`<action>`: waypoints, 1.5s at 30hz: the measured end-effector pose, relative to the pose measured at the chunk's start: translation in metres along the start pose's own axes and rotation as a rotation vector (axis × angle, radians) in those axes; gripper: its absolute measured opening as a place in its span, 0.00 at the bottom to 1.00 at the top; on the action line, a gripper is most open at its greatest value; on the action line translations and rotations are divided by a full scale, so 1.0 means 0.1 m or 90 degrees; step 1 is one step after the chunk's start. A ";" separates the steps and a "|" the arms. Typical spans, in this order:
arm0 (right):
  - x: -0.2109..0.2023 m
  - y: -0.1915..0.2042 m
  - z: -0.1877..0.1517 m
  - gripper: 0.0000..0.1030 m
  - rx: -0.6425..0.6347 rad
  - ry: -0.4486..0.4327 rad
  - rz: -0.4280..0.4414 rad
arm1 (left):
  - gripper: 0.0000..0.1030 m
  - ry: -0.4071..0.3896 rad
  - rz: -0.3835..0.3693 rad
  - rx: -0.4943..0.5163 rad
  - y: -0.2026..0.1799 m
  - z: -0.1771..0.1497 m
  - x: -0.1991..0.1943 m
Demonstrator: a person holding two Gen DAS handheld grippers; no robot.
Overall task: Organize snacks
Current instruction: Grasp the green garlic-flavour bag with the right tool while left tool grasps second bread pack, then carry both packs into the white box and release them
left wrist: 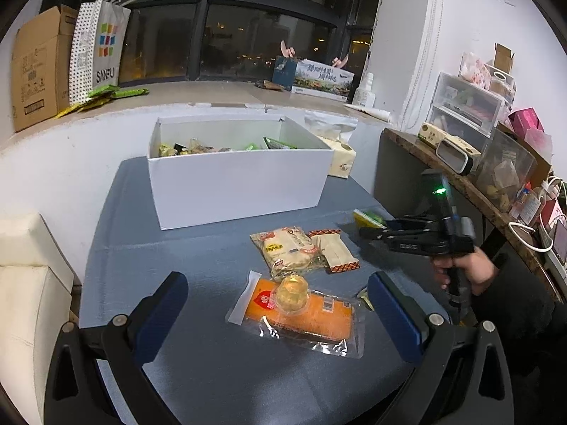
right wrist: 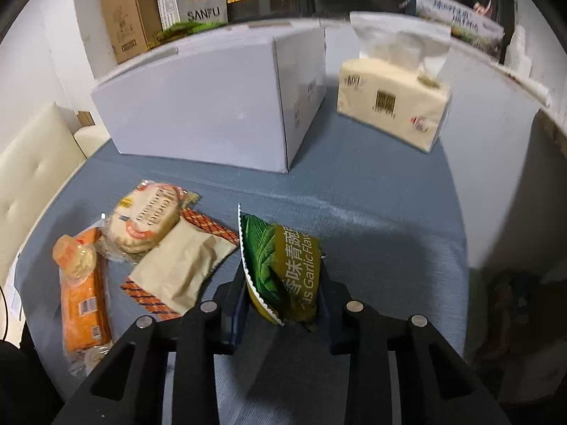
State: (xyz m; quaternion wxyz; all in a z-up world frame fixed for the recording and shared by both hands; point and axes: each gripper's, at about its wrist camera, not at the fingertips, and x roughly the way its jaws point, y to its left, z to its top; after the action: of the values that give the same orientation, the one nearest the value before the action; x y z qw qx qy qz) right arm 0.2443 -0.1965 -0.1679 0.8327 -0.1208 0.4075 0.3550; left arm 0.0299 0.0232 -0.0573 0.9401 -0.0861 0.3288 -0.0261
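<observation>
The green pea packet (right wrist: 283, 276) stands on edge between the pads of the right gripper (right wrist: 283, 304), low over the blue table (right wrist: 372, 212); the jaws are narrow and clamped on it from both sides, its serrated edge pointing up and left. In the left wrist view that same gripper (left wrist: 375, 231) reaches in from the right, a hand (left wrist: 464, 272) on its grip, with a bit of the green packet (left wrist: 368, 217) showing at the tips. Just left of it lie the brown wafer pack (right wrist: 177, 269) and, overlapping it, the round rice-cracker pack (right wrist: 147, 223); further left, the orange pack (right wrist: 83, 304) with a jelly cup (right wrist: 74, 256) on top. The left gripper (left wrist: 278, 297) hangs with its jaws wide, the orange pack and the cup between the blue pads but not touched. Behind stands the white box (left wrist: 237, 180), open, with snacks inside; a tissue pack (right wrist: 393, 106) sits beside it.
</observation>
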 end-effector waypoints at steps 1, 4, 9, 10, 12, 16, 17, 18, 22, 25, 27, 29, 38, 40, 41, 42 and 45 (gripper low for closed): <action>-0.08 0.02 -0.02 0.34 0.008 -0.012 0.007 | 1.00 0.008 -0.004 -0.002 0.00 0.03 0.08; -0.33 0.09 -0.05 0.34 0.018 -0.049 0.021 | 1.00 0.031 -0.010 -0.012 0.01 0.12 0.37; -0.82 0.29 -0.16 0.34 0.019 -0.103 0.043 | 1.00 0.093 -0.008 -0.024 -0.01 0.23 0.95; -0.86 0.32 -0.17 0.34 0.019 -0.104 0.047 | 1.00 0.105 -0.009 -0.028 -0.02 0.25 1.07; -0.96 0.38 -0.21 0.34 0.014 -0.109 0.046 | 1.00 0.127 0.000 -0.034 -0.04 0.27 1.26; -1.12 0.43 -0.33 0.34 0.025 -0.118 0.046 | 1.00 0.164 0.040 -0.026 -0.14 0.32 1.62; -1.12 0.41 -0.33 0.34 0.027 -0.118 0.047 | 1.00 0.172 0.052 -0.023 -0.18 0.33 1.71; -1.14 0.41 -0.36 0.34 0.027 -0.118 0.044 | 1.00 0.177 0.055 -0.023 -0.19 0.33 1.78; -1.21 0.38 -0.45 0.34 0.040 -0.123 0.041 | 1.00 0.205 0.096 -0.007 -0.25 0.31 2.08; -1.25 0.36 -0.51 0.34 0.047 -0.125 0.042 | 1.00 0.227 0.110 -0.011 -0.22 0.26 2.23; -1.27 0.34 -0.54 0.34 0.049 -0.129 0.042 | 0.93 0.219 0.141 0.023 -0.27 0.28 2.23; -1.27 0.33 -0.57 0.34 0.052 -0.129 0.036 | 0.80 0.233 0.142 0.030 -0.29 0.29 2.26; -1.27 0.32 -0.63 0.34 0.059 -0.130 0.040 | 0.74 0.179 0.068 0.031 -0.22 0.31 1.99; -1.28 0.33 -0.63 0.34 0.056 -0.130 0.040 | 0.74 0.132 0.049 0.024 -0.18 0.32 1.72; -1.28 0.32 -0.63 0.34 0.057 -0.130 0.041 | 0.74 0.115 0.042 0.022 -0.16 0.33 1.60; -1.27 0.33 -0.62 0.34 0.059 -0.131 0.041 | 0.74 0.088 0.035 0.018 -0.13 0.34 1.44; -1.26 0.35 -0.58 0.34 0.060 -0.137 0.050 | 0.74 0.014 0.017 0.004 0.01 0.37 1.03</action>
State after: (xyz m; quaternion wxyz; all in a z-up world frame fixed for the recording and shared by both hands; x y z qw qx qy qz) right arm 0.1335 -0.2618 -0.1053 0.8619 -0.0264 0.3365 0.3785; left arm 0.1332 0.0184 -0.0924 0.9370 -0.0782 0.3402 -0.0155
